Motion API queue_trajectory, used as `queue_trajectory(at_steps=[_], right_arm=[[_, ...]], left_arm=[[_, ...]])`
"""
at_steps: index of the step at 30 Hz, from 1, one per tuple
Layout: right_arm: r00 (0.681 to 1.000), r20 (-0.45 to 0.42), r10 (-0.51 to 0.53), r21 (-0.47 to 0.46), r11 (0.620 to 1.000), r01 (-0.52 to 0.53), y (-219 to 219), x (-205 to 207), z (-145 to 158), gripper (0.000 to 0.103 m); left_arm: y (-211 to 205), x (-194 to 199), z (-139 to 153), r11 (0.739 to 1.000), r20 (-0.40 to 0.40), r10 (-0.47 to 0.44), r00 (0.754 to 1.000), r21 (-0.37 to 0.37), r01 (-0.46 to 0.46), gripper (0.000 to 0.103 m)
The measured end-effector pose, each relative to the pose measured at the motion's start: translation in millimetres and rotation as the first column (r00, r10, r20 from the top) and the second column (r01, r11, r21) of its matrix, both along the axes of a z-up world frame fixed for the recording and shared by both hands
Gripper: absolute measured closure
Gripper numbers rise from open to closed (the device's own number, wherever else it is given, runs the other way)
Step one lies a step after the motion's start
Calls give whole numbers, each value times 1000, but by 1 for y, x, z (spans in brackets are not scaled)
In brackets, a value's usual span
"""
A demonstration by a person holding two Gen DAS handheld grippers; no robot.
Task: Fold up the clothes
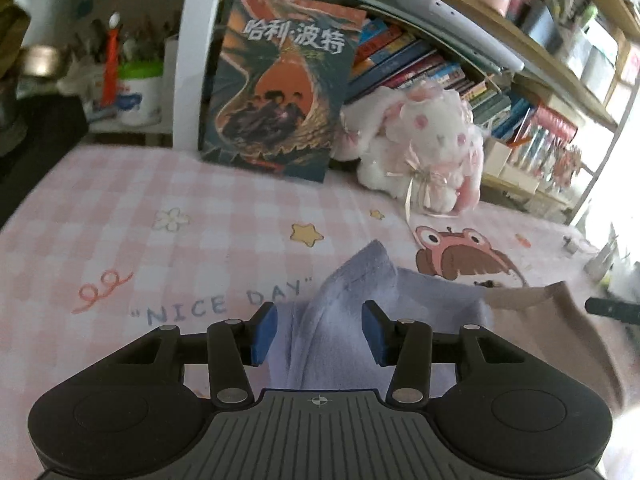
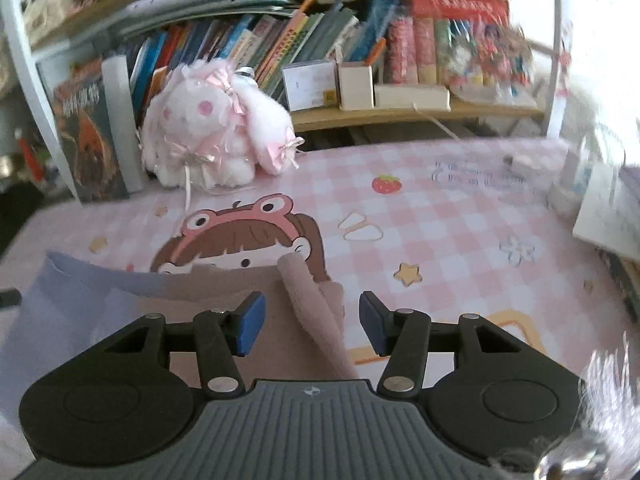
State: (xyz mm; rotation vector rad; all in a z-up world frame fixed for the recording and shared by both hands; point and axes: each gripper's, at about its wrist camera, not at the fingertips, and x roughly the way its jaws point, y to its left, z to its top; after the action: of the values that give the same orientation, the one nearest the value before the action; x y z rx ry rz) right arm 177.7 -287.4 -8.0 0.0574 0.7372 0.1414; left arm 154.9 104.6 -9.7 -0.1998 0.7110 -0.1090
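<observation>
A soft garment lies on the pink checked table cover, lavender (image 1: 360, 292) on one side and dusty brown-pink (image 1: 540, 320) on the other. In the left wrist view my left gripper (image 1: 320, 332) stands open, and a raised lavender fold runs between its blue pads (image 1: 264, 332) without being pressed. In the right wrist view my right gripper (image 2: 312, 324) is open too. A rolled brown-pink edge (image 2: 316, 312) of the garment lies between its pads (image 2: 372, 324), free of both. The lavender part (image 2: 60, 292) spreads to the left.
A white and pink plush bunny (image 1: 420, 148) and an upright book (image 1: 276, 88) stand at the back of the table, before a shelf of books (image 2: 360, 48). Small jars (image 1: 600, 260) and stacked papers (image 2: 608, 212) sit at the table's right end. The cover (image 2: 460, 240) is printed with cartoons.
</observation>
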Motion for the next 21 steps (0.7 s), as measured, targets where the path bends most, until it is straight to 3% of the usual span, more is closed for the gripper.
queue_trajectory(at_steps=[8, 9, 10, 11, 13, 14, 16, 18, 21], right_arm=[[1000, -23, 1, -57, 998, -3, 5, 17, -14, 59], [1000, -30, -6, -57, 998, 4, 5, 20, -16, 61], [999, -35, -17, -47, 999, 16, 4, 23, -17, 64], [999, -34, -29, -34, 999, 28, 3, 24, -17, 67], [999, -35, -34, 9, 999, 34, 1, 25, -15, 84], [999, -48, -27, 40, 999, 28, -1, 26, -14, 99], [997, -80, -9, 122, 992, 19, -8, 23, -9, 99], [996, -89, 4, 171, 985, 12, -14, 18, -1, 100], [997, -81, 3, 178, 984, 12, -19, 16, 7, 100]], left_arm=[[-29, 25, -4, 987, 7, -96, 995, 130, 94, 58], [-30, 27, -5, 986, 13, -96, 995, 140, 93, 63], [-31, 27, -5, 985, 22, -99, 995, 146, 94, 95], [-29, 24, -3, 985, 37, -105, 994, 139, 99, 99], [-23, 16, 5, 991, 58, -108, 992, 84, 103, 100], [-15, 9, 13, 995, 72, -95, 993, 25, 94, 100], [5, -3, 26, 991, 68, -51, 996, -116, 59, 100], [26, -9, 28, 980, 28, -4, 1000, -197, 9, 100], [37, 5, 1, 987, -82, 34, 996, -151, -47, 100]])
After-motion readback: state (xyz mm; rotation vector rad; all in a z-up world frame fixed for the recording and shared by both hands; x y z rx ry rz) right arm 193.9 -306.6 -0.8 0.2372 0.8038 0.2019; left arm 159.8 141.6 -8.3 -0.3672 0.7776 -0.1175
